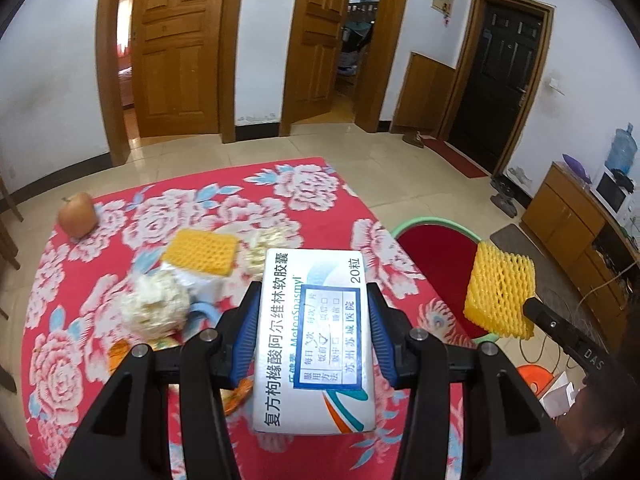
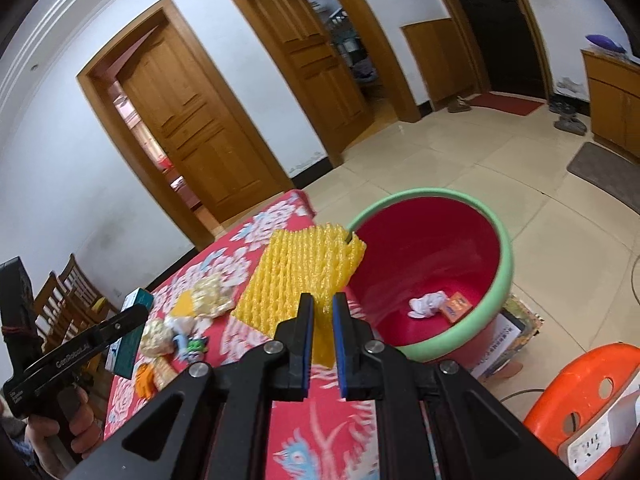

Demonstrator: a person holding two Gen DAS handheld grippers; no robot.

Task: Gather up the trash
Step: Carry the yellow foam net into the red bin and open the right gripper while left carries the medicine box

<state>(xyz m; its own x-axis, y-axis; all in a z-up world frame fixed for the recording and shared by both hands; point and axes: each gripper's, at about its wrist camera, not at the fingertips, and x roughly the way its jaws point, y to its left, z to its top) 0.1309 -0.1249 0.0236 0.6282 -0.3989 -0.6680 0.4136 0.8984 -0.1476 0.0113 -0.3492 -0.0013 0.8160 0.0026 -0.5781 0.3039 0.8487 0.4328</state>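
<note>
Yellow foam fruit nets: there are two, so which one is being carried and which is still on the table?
The yellow foam net pinched by the right gripper is carried beside the red basin. The other yellow foam net lies on the floral tablecloth.

Table: fills the lower half of the left wrist view, cloth-covered, doors behind it at 12 o'clock.
Medicine box: above the table, between the left gripper pads.
Apple: on the table's far corner, at 10 o'clock from the box.
Foam net on table: at 11 o'clock from the box, resting on other scraps.
Crumpled wad: just left of the box, at 9 o'clock.
Basin: beside the table edge, at 2 o'clock in the right wrist view.
Tissue and small packet: in the basin, side by side.
Held foam net: between the right gripper pads, over the table edge next to the basin.
Stool: at 4 o'clock, near the basin.
</note>
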